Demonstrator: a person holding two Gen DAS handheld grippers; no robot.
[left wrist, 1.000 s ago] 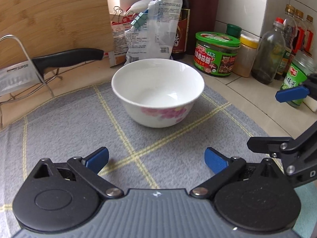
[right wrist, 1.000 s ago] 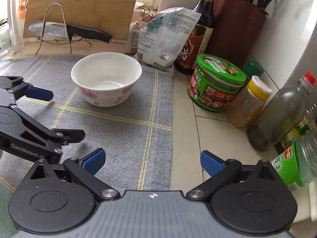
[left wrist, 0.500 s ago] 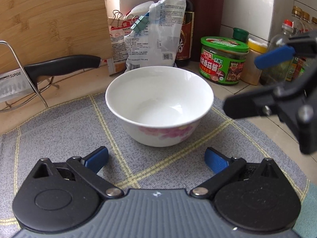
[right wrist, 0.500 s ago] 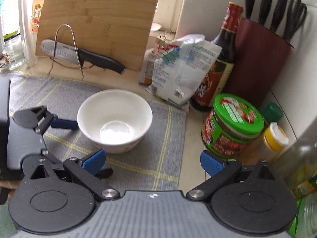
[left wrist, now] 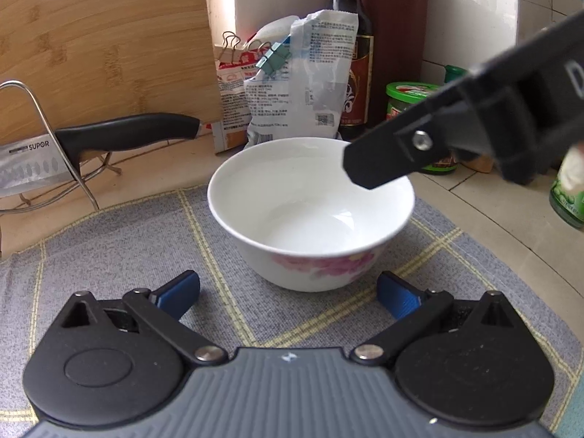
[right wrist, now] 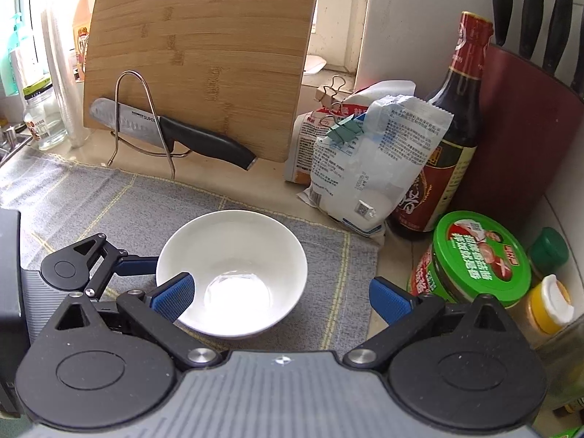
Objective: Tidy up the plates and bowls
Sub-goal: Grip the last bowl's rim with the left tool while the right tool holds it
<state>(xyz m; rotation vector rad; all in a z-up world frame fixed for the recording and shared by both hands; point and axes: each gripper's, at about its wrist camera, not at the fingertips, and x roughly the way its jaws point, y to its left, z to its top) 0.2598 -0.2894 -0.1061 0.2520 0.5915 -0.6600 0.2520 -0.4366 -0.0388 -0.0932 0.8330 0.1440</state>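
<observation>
Bowl point(left wrist: 310, 215) on mat point(left wrist: 109, 255) | both grippers point(left wrist: 288, 292) point(right wrist: 281, 299) agape | knife block point(right wrist: 525, 127) tops: right view only

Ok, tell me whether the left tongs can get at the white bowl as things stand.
Probably yes. The left tongs are open, level with the bowl on the grey mat, nothing between. The right tongs hang open above it, possibly crowding.

white bowl point(left wrist: 310, 215) pink flowers, grey mat point(left wrist: 120, 255)

Home kitchen, likely: tiled counter, cutting board point(right wrist: 197, 54), knife point(right wrist: 171, 133), sauce bottle point(right wrist: 450, 138), condiment jars.
</observation>
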